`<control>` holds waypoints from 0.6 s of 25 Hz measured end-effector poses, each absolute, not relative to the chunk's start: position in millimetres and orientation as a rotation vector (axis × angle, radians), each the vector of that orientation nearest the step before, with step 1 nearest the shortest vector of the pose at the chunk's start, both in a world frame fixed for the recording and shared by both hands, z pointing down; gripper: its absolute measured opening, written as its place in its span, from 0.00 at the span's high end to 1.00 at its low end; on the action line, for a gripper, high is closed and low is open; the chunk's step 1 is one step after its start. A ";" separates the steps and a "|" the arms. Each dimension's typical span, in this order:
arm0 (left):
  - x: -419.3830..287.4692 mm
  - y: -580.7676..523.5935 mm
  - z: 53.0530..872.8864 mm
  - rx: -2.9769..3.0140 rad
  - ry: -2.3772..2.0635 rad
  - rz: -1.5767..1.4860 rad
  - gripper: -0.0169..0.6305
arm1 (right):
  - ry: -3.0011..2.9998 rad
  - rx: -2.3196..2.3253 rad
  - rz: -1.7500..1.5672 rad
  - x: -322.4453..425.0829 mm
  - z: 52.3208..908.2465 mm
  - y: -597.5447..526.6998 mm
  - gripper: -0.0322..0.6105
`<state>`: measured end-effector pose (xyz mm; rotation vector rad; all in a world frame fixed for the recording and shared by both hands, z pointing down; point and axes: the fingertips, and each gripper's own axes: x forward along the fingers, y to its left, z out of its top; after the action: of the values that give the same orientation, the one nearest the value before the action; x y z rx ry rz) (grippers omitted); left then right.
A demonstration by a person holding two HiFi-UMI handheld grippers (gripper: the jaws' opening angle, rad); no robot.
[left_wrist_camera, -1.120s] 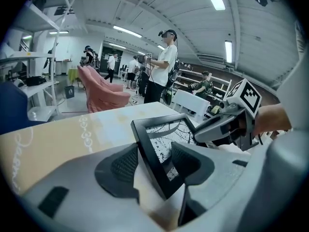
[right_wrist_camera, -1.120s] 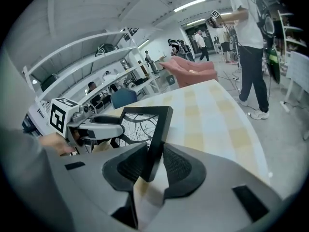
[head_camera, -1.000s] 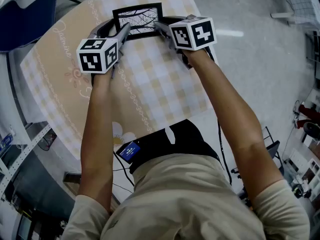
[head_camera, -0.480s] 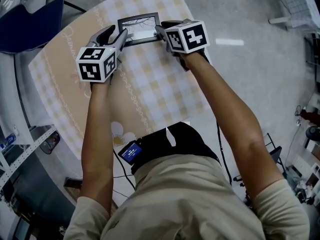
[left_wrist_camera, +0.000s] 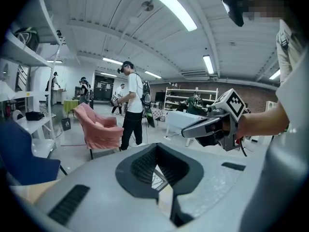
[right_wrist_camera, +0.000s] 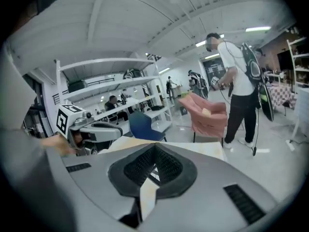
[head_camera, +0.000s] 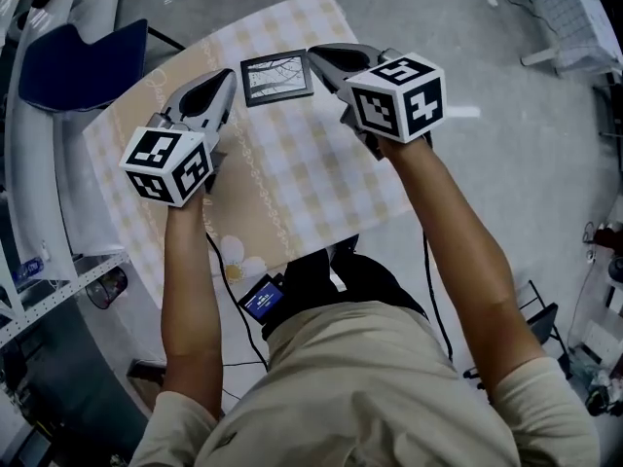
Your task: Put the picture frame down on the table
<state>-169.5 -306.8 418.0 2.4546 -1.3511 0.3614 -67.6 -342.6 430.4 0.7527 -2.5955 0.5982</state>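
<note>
The black picture frame [head_camera: 277,77] lies flat on the checked tablecloth [head_camera: 292,178] near the far edge, with nothing touching it. My left gripper [head_camera: 229,74] hovers just left of the frame, its jaws shut and empty. My right gripper [head_camera: 313,53] hovers just right of the frame, also shut and empty. In the left gripper view a sliver of the frame [left_wrist_camera: 158,178] shows through the hollow between the pads, and the right gripper [left_wrist_camera: 186,129] points in from the right. The right gripper view shows the frame [right_wrist_camera: 154,174] the same way, with the left gripper [right_wrist_camera: 118,132] at its left.
A blue chair [head_camera: 83,52] stands at the table's far left corner. Bare floor lies beyond the table's right edge [head_camera: 389,178]. A pink armchair [left_wrist_camera: 99,129] and a standing person [left_wrist_camera: 131,105] are further off in the room. White shelving [right_wrist_camera: 111,108] is behind.
Both grippers were pressed against the frame's sides a second ago. They have drawn apart and back from it, and the frame now lies alone on the table.
</note>
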 end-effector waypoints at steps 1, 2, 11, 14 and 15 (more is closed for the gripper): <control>-166.4 -300.2 402.3 2.472 -1.346 0.337 0.97 | -2.632 0.744 0.565 -65.2 410.9 -335.5 0.94; -163.0 -292.9 386.5 2.490 -1.342 0.313 0.97 | -2.663 0.736 0.535 -62.2 391.9 -327.6 0.95; -131.4 -212.6 256.7 2.660 -1.321 0.169 0.97 | -2.867 0.670 0.348 -27.4 247.9 -251.9 0.95; -123.2 -182.3 225.9 2.707 -1.350 0.175 0.97 | -2.899 0.650 0.312 -15.7 218.4 -225.8 0.95; -120.5 -171.9 216.7 2.722 -1.360 0.175 0.97 | -2.910 0.643 0.296 -12.2 209.8 -216.9 0.95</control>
<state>-120.5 -171.9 216.7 2.7219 -1.3600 0.1750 -12.2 -216.9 209.8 0.6426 -2.9097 0.2963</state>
